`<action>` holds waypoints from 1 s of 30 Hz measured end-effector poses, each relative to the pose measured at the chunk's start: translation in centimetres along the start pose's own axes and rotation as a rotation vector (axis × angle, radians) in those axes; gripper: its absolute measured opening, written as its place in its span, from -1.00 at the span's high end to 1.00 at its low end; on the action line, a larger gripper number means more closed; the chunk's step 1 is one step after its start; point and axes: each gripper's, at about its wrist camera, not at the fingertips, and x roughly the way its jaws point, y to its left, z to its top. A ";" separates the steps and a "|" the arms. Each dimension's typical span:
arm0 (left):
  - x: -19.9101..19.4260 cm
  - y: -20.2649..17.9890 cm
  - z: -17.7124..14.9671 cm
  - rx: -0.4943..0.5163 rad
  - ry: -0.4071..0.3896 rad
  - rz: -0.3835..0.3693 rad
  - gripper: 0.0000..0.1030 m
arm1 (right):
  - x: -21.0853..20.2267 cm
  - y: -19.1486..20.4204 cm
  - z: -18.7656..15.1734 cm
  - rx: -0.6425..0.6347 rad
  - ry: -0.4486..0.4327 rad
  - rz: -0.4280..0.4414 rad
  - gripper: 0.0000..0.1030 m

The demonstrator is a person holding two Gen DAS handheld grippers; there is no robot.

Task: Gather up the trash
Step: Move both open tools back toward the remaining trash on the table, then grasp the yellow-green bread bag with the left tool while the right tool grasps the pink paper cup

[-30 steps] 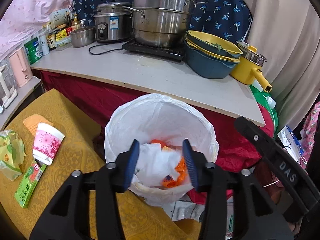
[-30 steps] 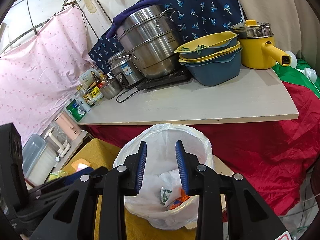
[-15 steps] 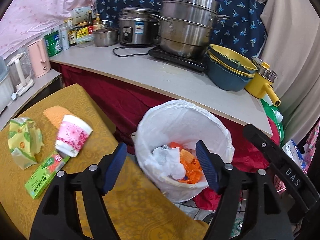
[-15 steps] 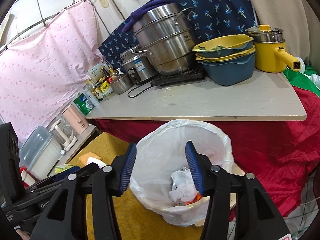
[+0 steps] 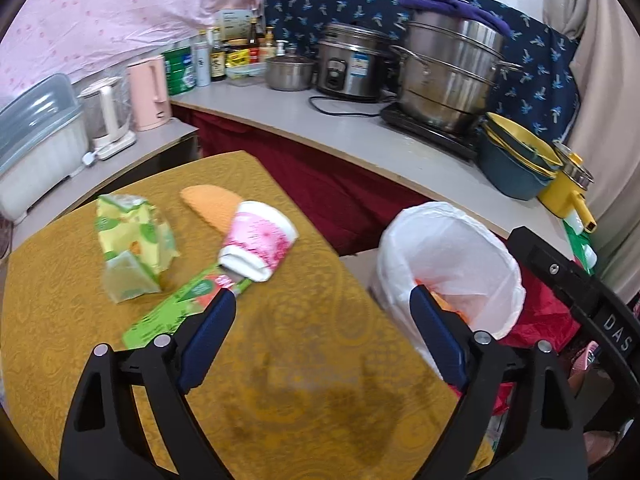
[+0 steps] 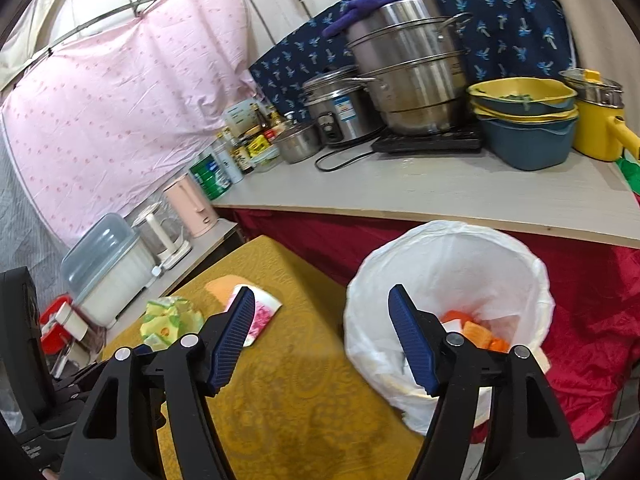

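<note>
Swung away from the white-lined trash bin [image 5: 448,268] toward the ochre patterned tablecloth [image 5: 304,344] since a second ago; both sets of jaws spread wider than then, holding nothing.

Left gripper [image 5: 320,340] released, hovering over bare cloth, bin now at 3 o'clock of its view. Right gripper [image 6: 320,336] likewise released, bin at 4 o'clock, orange and white scraps visible inside.

Remaining trash clustered at 10 o'clock in left view:
- pink-flowered white paper cup [image 5: 258,246], tipped on its side, base resting on the flat green carton
- flat green carton [image 5: 180,312], lying flat, just beside left fingertip; print too blurred to read
- crumpled yellow-green snack wrapper [image 5: 132,248], near the cup, not touching it
- orange cloth [image 5: 212,204] under the cup's rim; trash or not, cannot tell

Bin standing off table edge, mouth open upward, probably so items drop straight in.

Legible writing: "DAS" on black gripper body at 4 o'clock in left view. Labels on rice cooker [image 5: 352,64] and bottles unreadable.
</note>
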 end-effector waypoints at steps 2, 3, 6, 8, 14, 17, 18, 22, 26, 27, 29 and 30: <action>-0.4 1.8 -0.3 -0.025 -0.001 0.022 -0.69 | 0.4 1.0 -0.3 -0.011 0.012 0.015 -0.31; -0.6 2.5 -0.4 -0.038 -0.001 0.031 -0.70 | 0.8 1.7 -0.5 -0.018 0.021 0.025 -0.32; -1.1 5.1 -0.9 -0.078 0.000 0.060 -0.71 | 1.6 3.3 -1.1 -0.036 0.043 0.044 -0.33; -1.3 7.0 -1.2 -0.108 0.003 0.084 -0.71 | 2.2 4.3 -1.6 -0.044 0.059 0.056 -0.33; -1.3 11.5 -1.6 -0.180 0.013 0.133 -0.71 | 4.7 6.9 -3.0 -0.058 0.120 0.087 -0.43; -0.9 13.4 -1.5 -0.217 0.018 0.151 -0.77 | 6.1 8.1 -3.8 -0.059 0.152 0.101 -0.48; -0.9 13.9 -1.5 -0.224 0.018 0.155 -0.78 | 6.8 8.5 -4.0 -0.059 0.164 0.104 -0.51; 0.4 15.9 -0.7 -0.252 0.025 0.172 -0.78 | 9.3 9.9 -4.6 -0.074 0.202 0.099 -0.57; 2.5 17.6 0.2 -0.273 0.043 0.174 -0.79 | 12.6 11.0 -4.9 -0.071 0.243 0.082 -0.62; 3.0 17.9 0.4 -0.275 0.048 0.173 -0.79 | 13.3 11.1 -5.0 -0.072 0.251 0.075 -0.62; 4.4 18.6 0.7 -0.278 0.070 0.175 -0.79 | 15.0 11.5 -5.2 -0.070 0.265 0.053 -0.62; 4.9 18.9 0.8 -0.280 0.077 0.174 -0.79 | 16.0 11.7 -5.3 -0.062 0.279 0.047 -0.62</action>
